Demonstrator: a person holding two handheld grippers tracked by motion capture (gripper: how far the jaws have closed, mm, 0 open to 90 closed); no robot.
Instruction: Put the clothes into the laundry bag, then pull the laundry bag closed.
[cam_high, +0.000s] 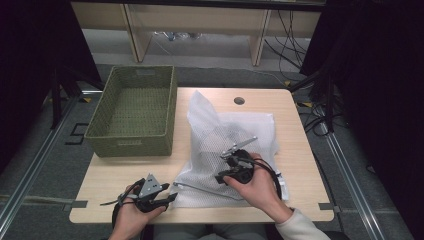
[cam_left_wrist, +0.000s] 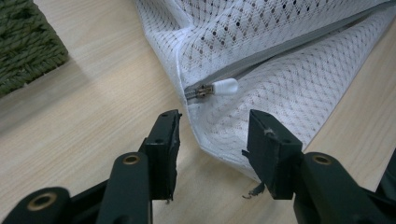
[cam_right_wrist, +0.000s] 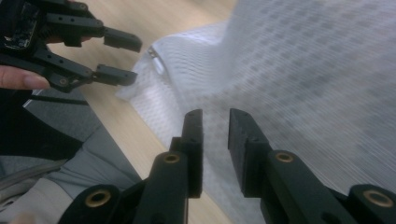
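Two grippers low at the near table edge (cam_high: 100, 175). Left gripper (cam_high: 167, 199) jaws parted, nothing pinched, straddling the near corner of the white mesh bag (cam_high: 225, 145) without pressing on it. White zipper pull (cam_left_wrist: 224, 87) just beyond the jaw tips, at the end of the grey zip line. Right gripper (cam_high: 227, 167) above the bag's near half, jaws apart and empty, mesh blurred underneath. Bag lying mid-table, one corner peaked upward. Farther left, green woven basket (cam_high: 132, 112), apart from the bag.
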